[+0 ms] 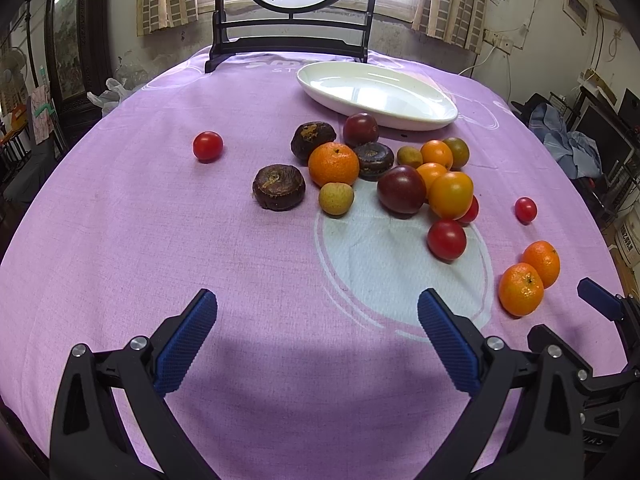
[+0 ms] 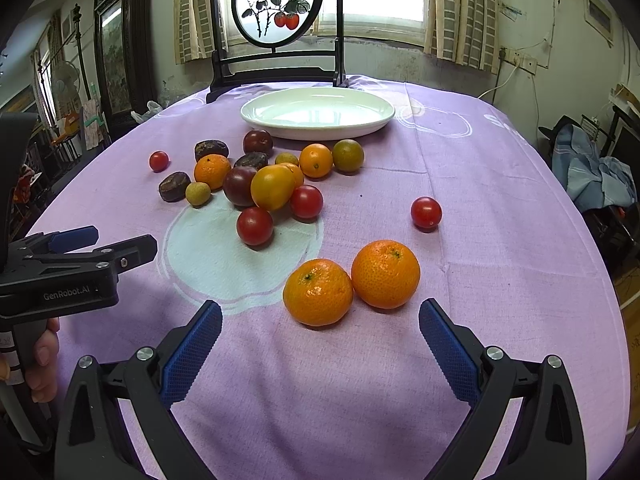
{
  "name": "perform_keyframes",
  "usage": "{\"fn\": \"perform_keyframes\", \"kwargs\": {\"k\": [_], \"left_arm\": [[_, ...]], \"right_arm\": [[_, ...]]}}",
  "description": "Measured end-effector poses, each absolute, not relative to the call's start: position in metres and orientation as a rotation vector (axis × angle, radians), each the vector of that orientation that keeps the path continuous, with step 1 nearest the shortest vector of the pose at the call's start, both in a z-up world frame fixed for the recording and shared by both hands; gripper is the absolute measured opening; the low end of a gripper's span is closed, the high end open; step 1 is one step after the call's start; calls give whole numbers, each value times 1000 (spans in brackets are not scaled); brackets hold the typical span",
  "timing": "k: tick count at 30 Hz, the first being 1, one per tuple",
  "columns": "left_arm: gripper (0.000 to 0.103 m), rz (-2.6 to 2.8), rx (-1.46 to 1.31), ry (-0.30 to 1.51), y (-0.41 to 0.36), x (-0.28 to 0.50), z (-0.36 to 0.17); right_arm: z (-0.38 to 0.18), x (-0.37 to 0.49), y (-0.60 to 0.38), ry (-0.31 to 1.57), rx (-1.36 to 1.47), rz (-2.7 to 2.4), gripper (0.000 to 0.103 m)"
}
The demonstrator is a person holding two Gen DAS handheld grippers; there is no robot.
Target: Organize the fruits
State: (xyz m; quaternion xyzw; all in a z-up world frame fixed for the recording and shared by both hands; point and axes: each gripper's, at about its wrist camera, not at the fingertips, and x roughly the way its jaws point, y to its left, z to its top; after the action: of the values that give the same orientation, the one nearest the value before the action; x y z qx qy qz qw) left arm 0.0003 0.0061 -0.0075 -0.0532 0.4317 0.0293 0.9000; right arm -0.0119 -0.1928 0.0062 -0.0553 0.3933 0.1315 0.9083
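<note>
Near the white plate (image 2: 318, 114), which holds nothing, all fruit lies on the purple cloth (image 2: 480, 200). I hold my right gripper (image 2: 320, 344) and left gripper (image 1: 316, 328) wide and empty. I should close squarely across the nearest mandarin (image 2: 318, 292), touching its twin (image 2: 386, 274), without nudging that one. Count: three mandarins, four red tomatoes, three brown fruits, two plums.

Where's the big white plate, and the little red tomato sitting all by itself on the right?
white plate (image 2: 320, 130): right wrist view, on its near rim.
lone red tomato (image 2: 426, 212): right wrist view, on the middle of its skin.
</note>
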Motion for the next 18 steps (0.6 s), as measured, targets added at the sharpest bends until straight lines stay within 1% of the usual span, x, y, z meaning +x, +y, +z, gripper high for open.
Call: {"fn": "perform_keyframes", "kwargs": {"k": [18], "left_arm": [[98,61,-109,896,7,-1,-9]], "right_arm": [[3,-14,-191,816,-114,277,99]]}}
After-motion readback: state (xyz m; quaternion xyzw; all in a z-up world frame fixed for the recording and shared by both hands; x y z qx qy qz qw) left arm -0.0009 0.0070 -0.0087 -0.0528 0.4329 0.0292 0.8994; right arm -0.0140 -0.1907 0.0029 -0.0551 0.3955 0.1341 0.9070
